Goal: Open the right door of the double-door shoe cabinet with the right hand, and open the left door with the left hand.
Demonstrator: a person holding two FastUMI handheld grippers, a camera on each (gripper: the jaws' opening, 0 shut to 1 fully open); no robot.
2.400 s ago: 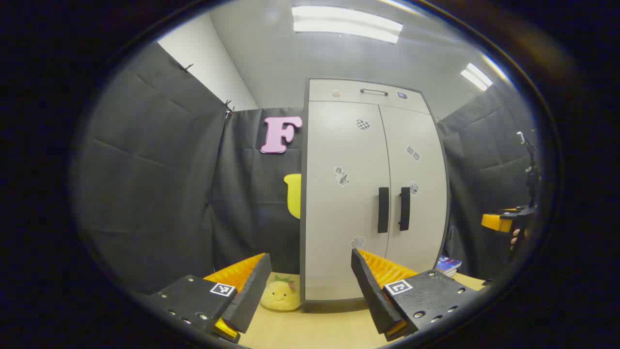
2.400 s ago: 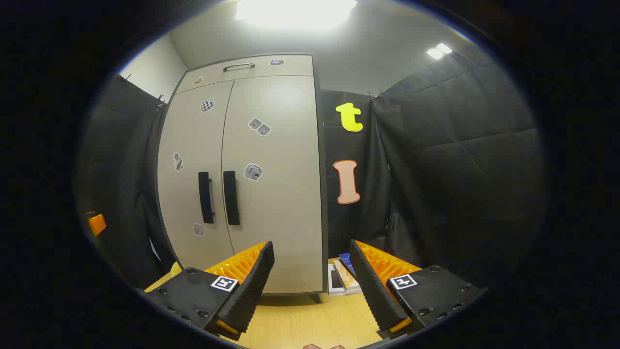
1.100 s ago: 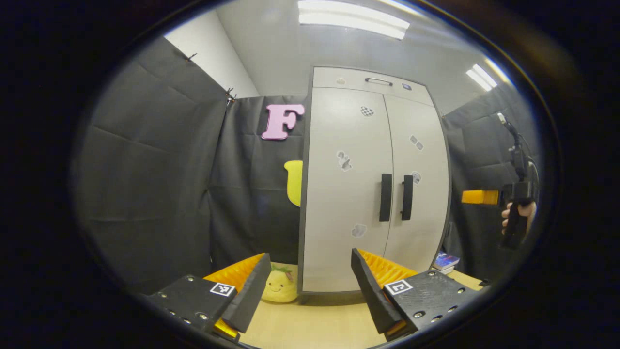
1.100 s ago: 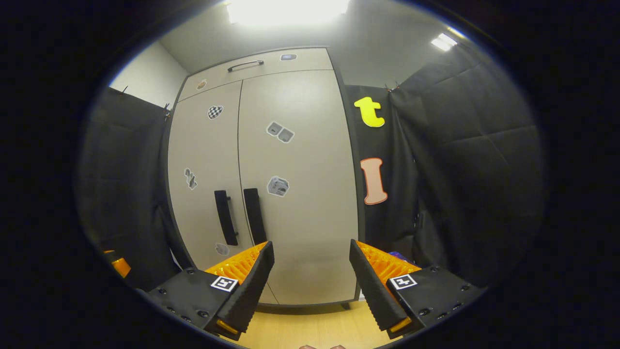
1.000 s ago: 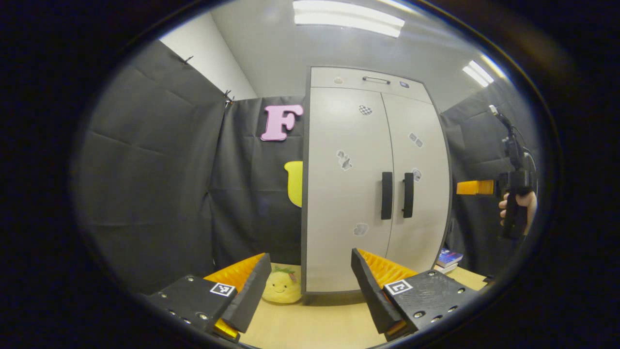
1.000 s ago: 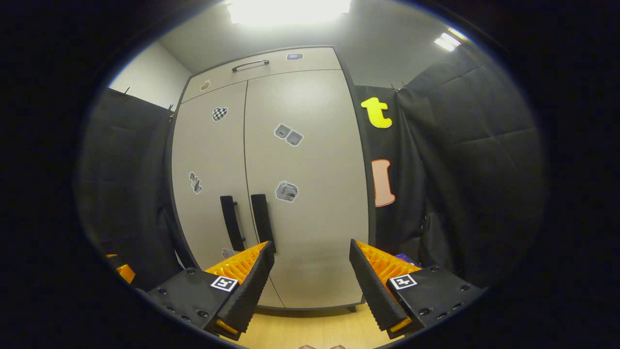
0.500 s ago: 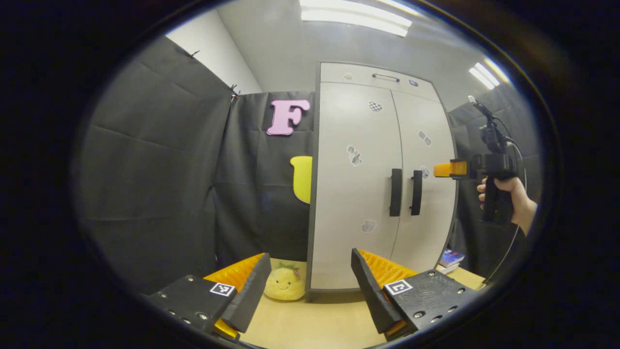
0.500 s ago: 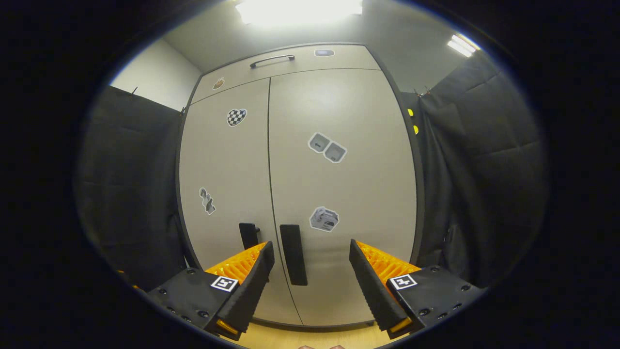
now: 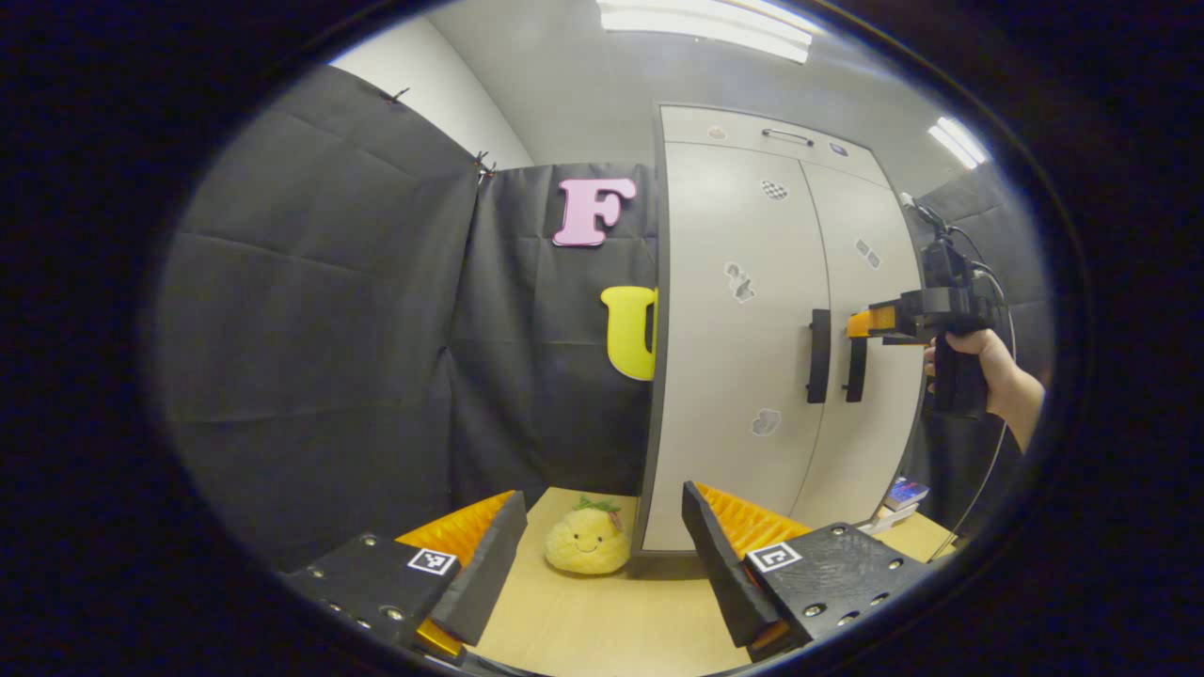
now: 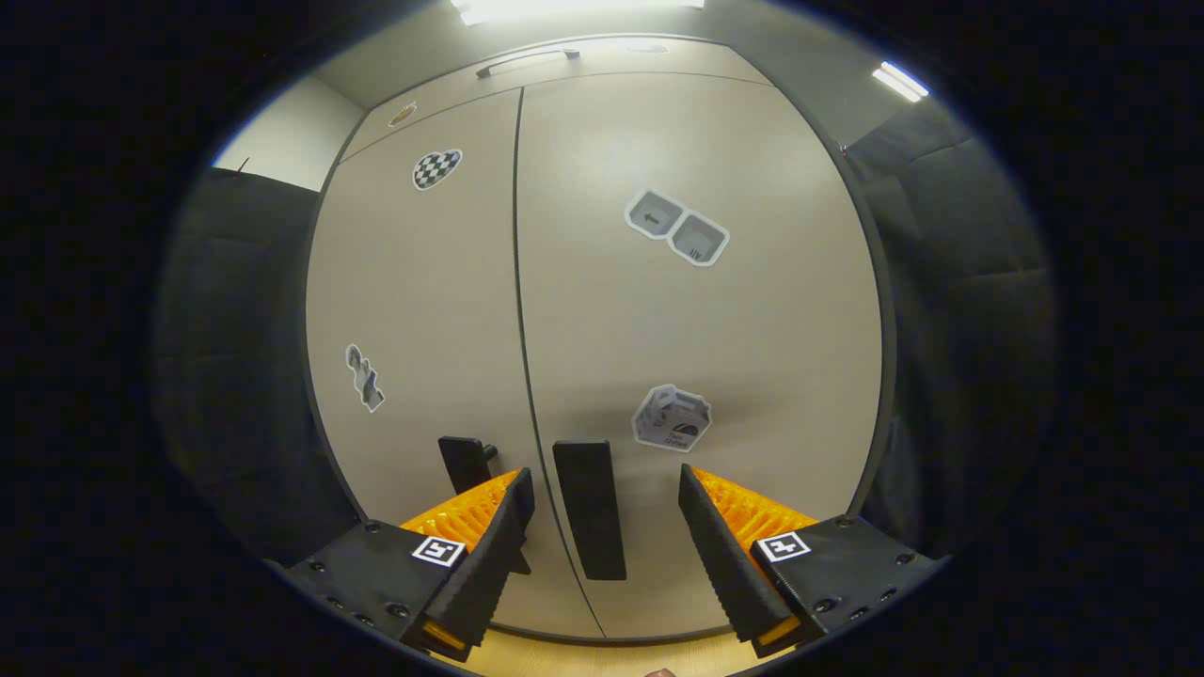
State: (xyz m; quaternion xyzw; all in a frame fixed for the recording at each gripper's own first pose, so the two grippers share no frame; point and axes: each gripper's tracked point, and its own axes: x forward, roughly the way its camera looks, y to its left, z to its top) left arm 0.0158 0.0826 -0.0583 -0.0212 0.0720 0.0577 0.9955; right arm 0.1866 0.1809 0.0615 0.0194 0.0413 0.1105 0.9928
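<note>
The pale double-door shoe cabinet [image 9: 743, 376] stands with both doors closed. In the right gripper view the right door [image 10: 696, 310] is very close. Its dark vertical handle [image 10: 590, 508] stands in the gap between the fingers of my open right gripper [image 10: 603, 478], which are not pressing on it. The left door's handle [image 10: 466, 461] is just left of it. In the left gripper view my left gripper [image 9: 602, 527] is open, low and well back from the cabinet. A hand [image 9: 988, 362] holds the right gripper [image 9: 861, 324] at the right handle [image 9: 855, 369], beside the left handle [image 9: 819, 355].
A yellow plush toy [image 9: 585, 543] lies on the wooden floor [image 9: 611, 621] at the cabinet's left foot. Some books [image 9: 905, 494] lie at its right foot. Black cloth walls close in on both sides. A drawer with a handle [image 10: 527, 61] tops the cabinet.
The right gripper has moved in toward the cabinet, and the right handle now stands between its fingers. The left gripper's view has swung left, so the cabinet sits farther right. Both doors stay closed.
</note>
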